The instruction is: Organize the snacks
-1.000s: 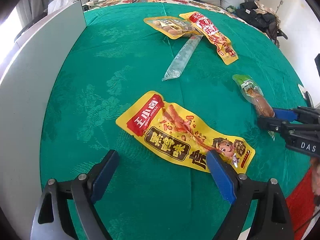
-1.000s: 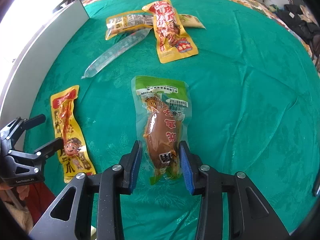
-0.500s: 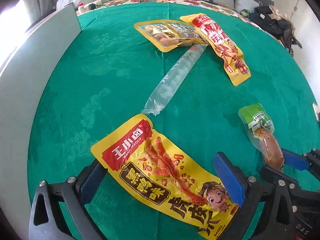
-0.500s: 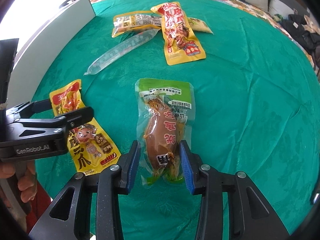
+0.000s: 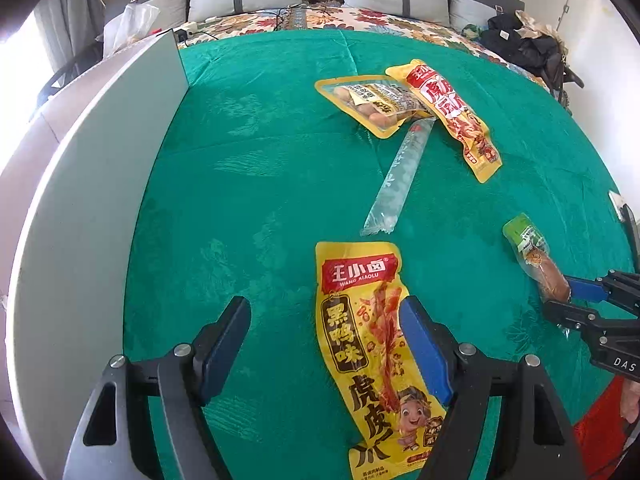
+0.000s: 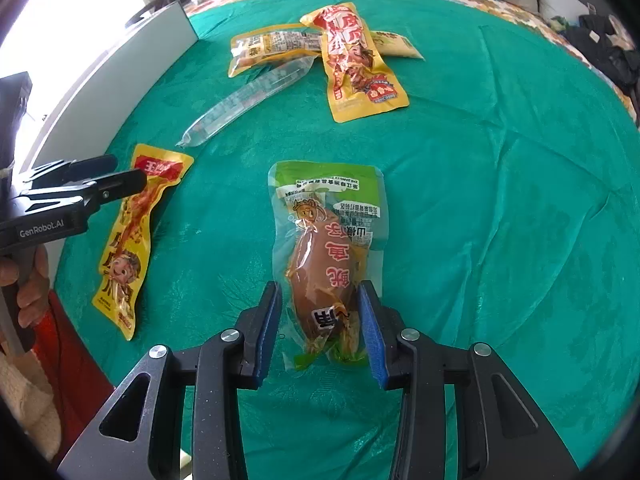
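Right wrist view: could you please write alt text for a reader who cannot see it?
The right gripper straddles a green-topped pouch lying on a green cloth, fingers open at its sides. To the left, the left gripper hovers over a yellow packet; more snacks lie beyond.

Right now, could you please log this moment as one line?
left tongs: open over yellow packet | right tongs: straddling green packet, grip unclear
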The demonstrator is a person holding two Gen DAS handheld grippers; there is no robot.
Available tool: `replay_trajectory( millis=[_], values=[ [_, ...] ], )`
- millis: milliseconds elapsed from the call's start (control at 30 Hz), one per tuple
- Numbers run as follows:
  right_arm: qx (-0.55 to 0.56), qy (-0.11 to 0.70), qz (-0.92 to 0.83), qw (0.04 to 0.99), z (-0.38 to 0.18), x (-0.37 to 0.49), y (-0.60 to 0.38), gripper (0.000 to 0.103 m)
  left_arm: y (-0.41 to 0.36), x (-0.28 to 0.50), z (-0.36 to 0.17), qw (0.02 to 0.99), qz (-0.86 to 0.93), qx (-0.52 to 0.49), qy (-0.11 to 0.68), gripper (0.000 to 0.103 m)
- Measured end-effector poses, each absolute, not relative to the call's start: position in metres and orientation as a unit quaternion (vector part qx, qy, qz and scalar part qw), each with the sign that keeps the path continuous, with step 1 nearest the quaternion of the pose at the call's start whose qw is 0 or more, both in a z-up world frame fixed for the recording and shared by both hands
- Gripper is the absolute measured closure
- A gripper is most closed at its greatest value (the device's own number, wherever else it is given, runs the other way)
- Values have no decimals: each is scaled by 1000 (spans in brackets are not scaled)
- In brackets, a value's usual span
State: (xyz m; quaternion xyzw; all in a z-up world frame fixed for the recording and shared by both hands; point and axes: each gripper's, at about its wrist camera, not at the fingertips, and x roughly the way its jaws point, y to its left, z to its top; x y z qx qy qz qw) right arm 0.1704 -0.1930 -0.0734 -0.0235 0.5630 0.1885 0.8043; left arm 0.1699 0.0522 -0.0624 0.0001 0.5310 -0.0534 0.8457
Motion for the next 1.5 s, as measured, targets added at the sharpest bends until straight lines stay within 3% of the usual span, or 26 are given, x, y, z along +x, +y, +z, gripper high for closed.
replay_trajectory(
  millis=[100, 167, 200, 233, 267, 333, 433, 500, 733, 933, 1167, 1267, 1367, 1433, 1500],
  values=[
    [-23, 563, 189, 804, -73, 168, -195, 63, 44, 155, -75, 827, -57, -29, 558, 22],
    [-30, 564, 187, 804, -73, 169, -193, 63, 19, 152, -91, 813, -46, 20, 581, 16],
    [-31, 564, 186, 804, -72, 169, -192, 63, 9, 149, -93, 825, -29, 58, 562, 0],
    [-31, 565, 185, 804, -72, 170, -191, 63, 5, 148, -92, 834, -22, 70, 547, 1],
    [-29, 565, 186, 803, -72, 171, -191, 63, 10, 149, -91, 835, -27, 45, 548, 5],
    [-16, 566, 187, 803, -68, 169, -195, 65, 27, 150, -82, 845, -22, -8, 535, 50],
    [22, 563, 188, 804, -60, 166, -208, 71, 46, 151, -74, 842, -57, -49, 534, 64],
    [74, 560, 203, 800, -55, 166, -217, 74, 57, 143, -64, 849, -69, -76, 519, 64],
    [200, 553, 241, 772, -47, 167, -219, 75, 81, 117, -36, 860, -89, -140, 483, 64],
    [275, 530, 304, 743, -16, 172, -189, 75, 122, 98, 19, 875, -103, -205, 426, 64],
    [274, 490, 416, 715, 59, 181, -77, 75, 228, 66, 84, 907, -24, -217, 360, 64],
    [253, 483, 471, 693, 84, 172, -8, 75, 286, 55, 86, 909, 59, -204, 359, 63],
    [216, 486, 507, 679, 93, 159, 58, 74, 335, 46, 72, 897, 145, -187, 373, 55],
    [192, 490, 514, 678, 88, 151, 91, 63, 361, 44, 56, 880, 180, -192, 396, 37],
    [171, 502, 505, 681, 74, 146, 110, 41, 374, 39, 43, 869, 203, -197, 406, 34]
  ],
)
